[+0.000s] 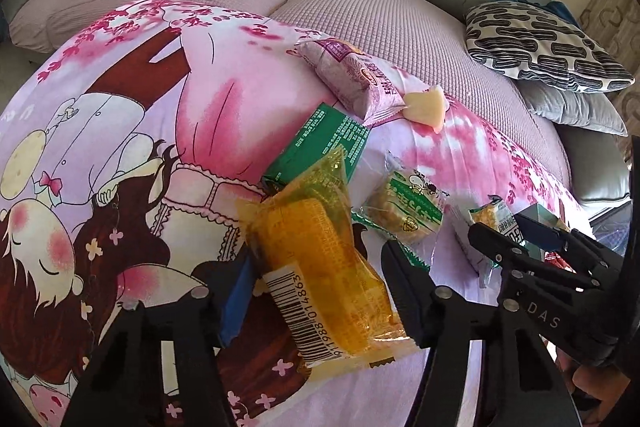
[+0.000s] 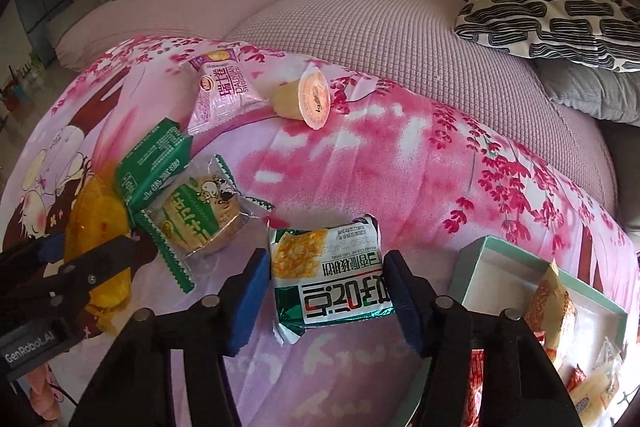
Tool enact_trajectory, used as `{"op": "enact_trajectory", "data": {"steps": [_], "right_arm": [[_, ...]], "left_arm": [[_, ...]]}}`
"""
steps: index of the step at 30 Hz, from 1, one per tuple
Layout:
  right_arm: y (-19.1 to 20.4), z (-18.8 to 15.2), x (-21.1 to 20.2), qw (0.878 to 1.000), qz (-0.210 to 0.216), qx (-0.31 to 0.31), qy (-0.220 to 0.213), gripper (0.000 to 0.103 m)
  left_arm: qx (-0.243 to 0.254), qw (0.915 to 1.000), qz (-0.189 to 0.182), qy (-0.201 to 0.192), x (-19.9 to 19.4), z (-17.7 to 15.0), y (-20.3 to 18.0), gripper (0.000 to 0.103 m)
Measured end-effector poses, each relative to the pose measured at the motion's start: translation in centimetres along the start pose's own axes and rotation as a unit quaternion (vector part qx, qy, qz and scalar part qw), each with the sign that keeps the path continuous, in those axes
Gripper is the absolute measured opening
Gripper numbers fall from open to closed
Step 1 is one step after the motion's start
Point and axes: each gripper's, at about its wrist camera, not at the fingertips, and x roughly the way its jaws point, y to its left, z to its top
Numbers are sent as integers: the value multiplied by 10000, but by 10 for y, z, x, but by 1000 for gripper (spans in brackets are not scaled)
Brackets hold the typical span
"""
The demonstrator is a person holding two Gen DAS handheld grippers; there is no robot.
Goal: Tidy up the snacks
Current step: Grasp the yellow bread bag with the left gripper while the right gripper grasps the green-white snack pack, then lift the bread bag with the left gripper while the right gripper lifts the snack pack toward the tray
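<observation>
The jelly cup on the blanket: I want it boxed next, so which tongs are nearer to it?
Right, narrowly, I judge. The right tongs straddle the green-and-white packet, below the jelly cup. The left tongs straddle the yellow packet, further left.

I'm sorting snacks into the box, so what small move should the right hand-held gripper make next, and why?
Probably lift the green-and-white packet and carry it right to the box. The right hand-held gripper already has its pads against both sides of the packet, and the box beside it has open space.

Soft daylight is filling both fisheye views evenly; edges are bending and darkening into black corners, centres staying sharp.
</observation>
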Motion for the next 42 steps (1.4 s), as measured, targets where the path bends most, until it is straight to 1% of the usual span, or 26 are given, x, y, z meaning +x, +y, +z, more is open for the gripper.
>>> {"op": "enact_trajectory", "data": {"steps": [3,6,8,10,15,18,20,27,31,39,42], "right_arm": [[4,-10,-8,9998,114,139,-56,59],[10,-19,-11,9997,79,215,-102,58],[10,-27,-18,9988,143,442,-137,57],[10,-37,-27,9971,239,694,-224,57],[9,-58,-50,9899,401,1284,-454,57],[9,-66,-61,9867,439,1457,-572,57],[8,-71,-68,9852,459,1530,-616,57],[1,-80,-88,9814,503,1613,-912,57],[-3,-83,-94,9795,582,1643,-1006,57],[-14,-89,-99,9755,722,1772,-1087,57],[-23,-91,-103,9720,755,1903,-1156,57]], "left_arm": [[-46,10000,-82,20,0,-2,3,59],[-66,9999,-148,46,-2,-5,4,56],[-80,9998,-173,46,-3,-7,5,55],[-120,9997,-205,41,-5,-8,7,50],[-149,9996,-233,17,-11,-11,9,45],[-170,9995,-276,-45,-18,-12,10,43],[-176,9994,-289,-105,-23,-12,11,40],[-91,9989,-328,-308,-39,-10,4,40],[-15,9987,-269,-427,-47,-8,-2,40],[186,9985,-278,-425,-48,-11,-22,40],[279,9983,-274,-430,-49,-12,-30,40]]}}
